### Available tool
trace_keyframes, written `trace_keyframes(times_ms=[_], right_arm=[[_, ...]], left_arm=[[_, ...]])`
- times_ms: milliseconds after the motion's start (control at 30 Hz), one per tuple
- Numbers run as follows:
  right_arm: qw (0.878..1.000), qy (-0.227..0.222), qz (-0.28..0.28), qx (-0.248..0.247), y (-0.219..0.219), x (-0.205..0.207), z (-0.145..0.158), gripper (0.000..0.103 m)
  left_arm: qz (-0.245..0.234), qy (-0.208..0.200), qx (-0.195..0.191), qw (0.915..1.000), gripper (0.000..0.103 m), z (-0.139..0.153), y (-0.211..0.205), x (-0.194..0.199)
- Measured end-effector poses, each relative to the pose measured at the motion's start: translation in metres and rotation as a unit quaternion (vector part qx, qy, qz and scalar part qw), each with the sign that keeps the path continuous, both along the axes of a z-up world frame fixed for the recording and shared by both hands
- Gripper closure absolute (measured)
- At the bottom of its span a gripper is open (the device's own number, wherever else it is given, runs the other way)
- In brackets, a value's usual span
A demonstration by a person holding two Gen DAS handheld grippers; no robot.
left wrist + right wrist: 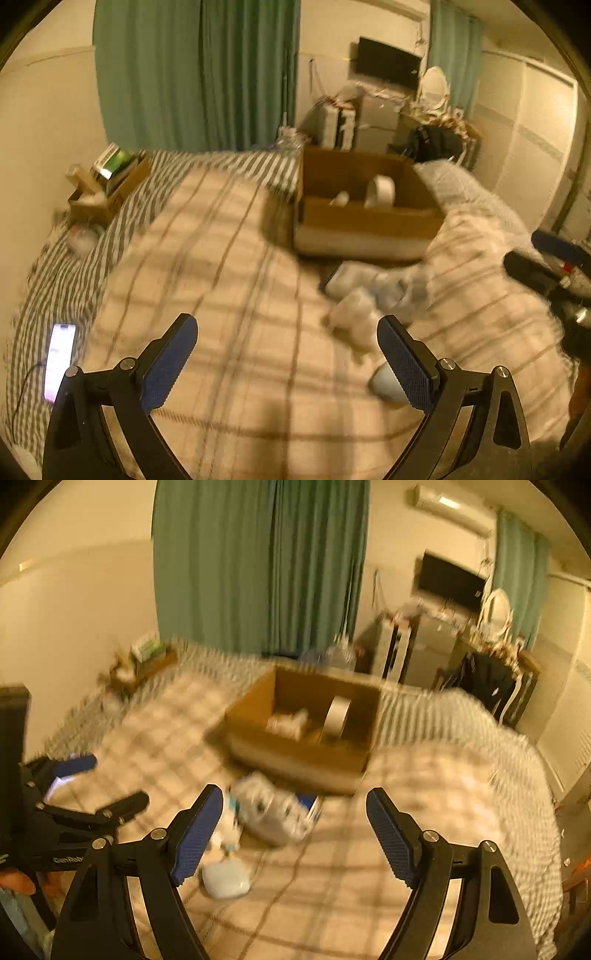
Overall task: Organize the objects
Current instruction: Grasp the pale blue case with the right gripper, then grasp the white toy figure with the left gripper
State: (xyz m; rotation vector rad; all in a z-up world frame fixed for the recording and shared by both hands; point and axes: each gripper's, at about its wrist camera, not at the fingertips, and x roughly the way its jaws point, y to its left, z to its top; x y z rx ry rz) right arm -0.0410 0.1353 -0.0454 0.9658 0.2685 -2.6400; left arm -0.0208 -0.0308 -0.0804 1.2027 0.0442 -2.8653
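2 grippers over a bed with a plaid blanket [229, 258], both frames motion-blurred. Left gripper [287, 354]: fingers spread wide, nothing between them, above the blanket's near part. Right gripper [294, 832]: fingers likewise spread, holding nothing.

Cardboard box [295, 753] sits open toward the far side of the bed, on the blanket. Inside it: 1 roll of tape [335, 716] standing on edge, plus a small pale item [288, 722], too blurred to identify.

Loose pile of pale packets [273, 812] lies on the blanket just in front of the box's near edge. 1 rounded white object [226, 880] lies nearer still, beside the right gripper's left finger.

Lit phone [59, 360] rests on the striped sheet [74, 266] at the bed's left edge, cable attached.
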Motion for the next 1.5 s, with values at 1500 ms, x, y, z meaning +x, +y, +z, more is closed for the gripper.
trace_keyframes(times_ms=[1500], right_arm=[[0.995,-0.092,-0.023,0.000,0.044,-0.052,-0.065,0.052]], left_arm=[[-0.105,-0.122,-0.049,0.9858,0.015,-0.084,0.078,-0.082]])
